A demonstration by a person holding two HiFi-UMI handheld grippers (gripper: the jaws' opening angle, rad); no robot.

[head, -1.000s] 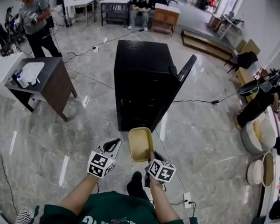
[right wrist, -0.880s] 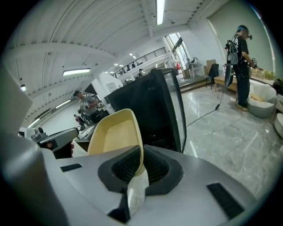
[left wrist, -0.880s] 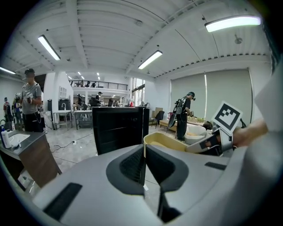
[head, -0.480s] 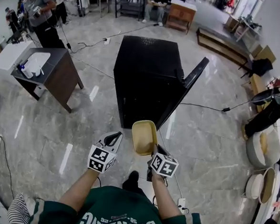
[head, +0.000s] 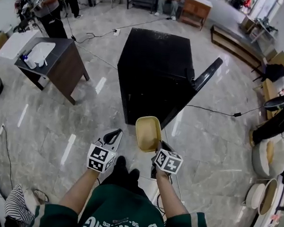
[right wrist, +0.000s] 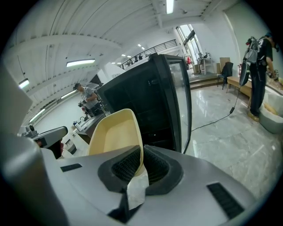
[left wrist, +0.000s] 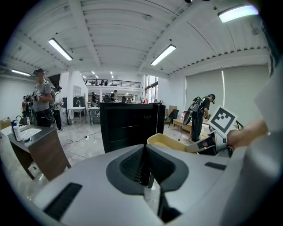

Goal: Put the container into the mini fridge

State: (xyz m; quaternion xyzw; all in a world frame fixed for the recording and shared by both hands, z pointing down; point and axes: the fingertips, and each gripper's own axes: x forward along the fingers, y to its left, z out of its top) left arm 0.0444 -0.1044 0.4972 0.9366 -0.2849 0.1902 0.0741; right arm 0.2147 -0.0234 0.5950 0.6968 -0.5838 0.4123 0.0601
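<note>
A shallow cream-yellow container (head: pixel 147 133) hangs in the air in front of the black mini fridge (head: pixel 154 72). My right gripper (head: pixel 157 148) is shut on its near rim; in the right gripper view the container (right wrist: pixel 116 134) rises between the jaws. The fridge door (head: pixel 206 75) stands open to the right, seen edge-on as the door (right wrist: pixel 177 103) in the right gripper view. My left gripper (head: pixel 112 135) floats left of the container with its jaws together and nothing in them. In the left gripper view the container (left wrist: pixel 170 142) and the fridge (left wrist: pixel 128 123) lie ahead.
A dark side table (head: pixel 53 63) with a white tray stands left of the fridge. A person (head: pixel 45 4) stands at the far left. A power cable (head: pixel 215 111) runs across the marble floor at right. Baskets and bags (head: pixel 265 158) line the right edge.
I have stepped closer to the fridge, which now lies lower and larger in the head view. Both grippers keep their pose, the container still held.
</note>
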